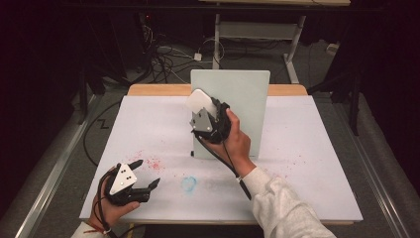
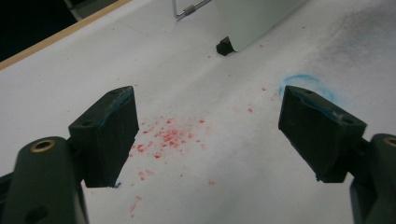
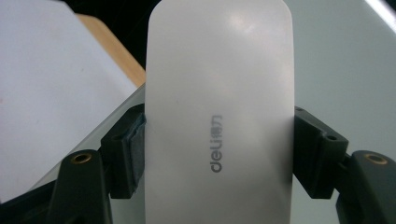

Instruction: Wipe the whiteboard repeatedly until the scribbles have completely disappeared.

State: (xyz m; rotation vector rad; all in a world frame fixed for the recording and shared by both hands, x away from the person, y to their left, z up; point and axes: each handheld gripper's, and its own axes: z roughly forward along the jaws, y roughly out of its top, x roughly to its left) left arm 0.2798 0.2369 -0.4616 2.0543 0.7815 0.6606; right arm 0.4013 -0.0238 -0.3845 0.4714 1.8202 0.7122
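A white block eraser (image 3: 219, 93) with grey "deli" lettering sits between the jaws of my right gripper (image 3: 219, 154), both pads pressed on its long sides. In the high view the eraser (image 1: 200, 102) is raised against the upper left part of an upright pale whiteboard (image 1: 242, 99) in the middle of the table, with the right gripper (image 1: 209, 113) just below it. My left gripper (image 1: 147, 172) rests near the table's front left corner. Its jaws stand wide apart with nothing between them, and the left gripper (image 2: 208, 126) points over red specks (image 2: 170, 135).
The table (image 1: 307, 148) is covered in white paper with a wooden back edge. A smudged blue mark (image 1: 188, 183) lies near the front middle, and red specks (image 1: 151, 162) are scattered left of the board. The board's black foot (image 2: 225, 46) stands on the paper. Cables lie on the floor behind.
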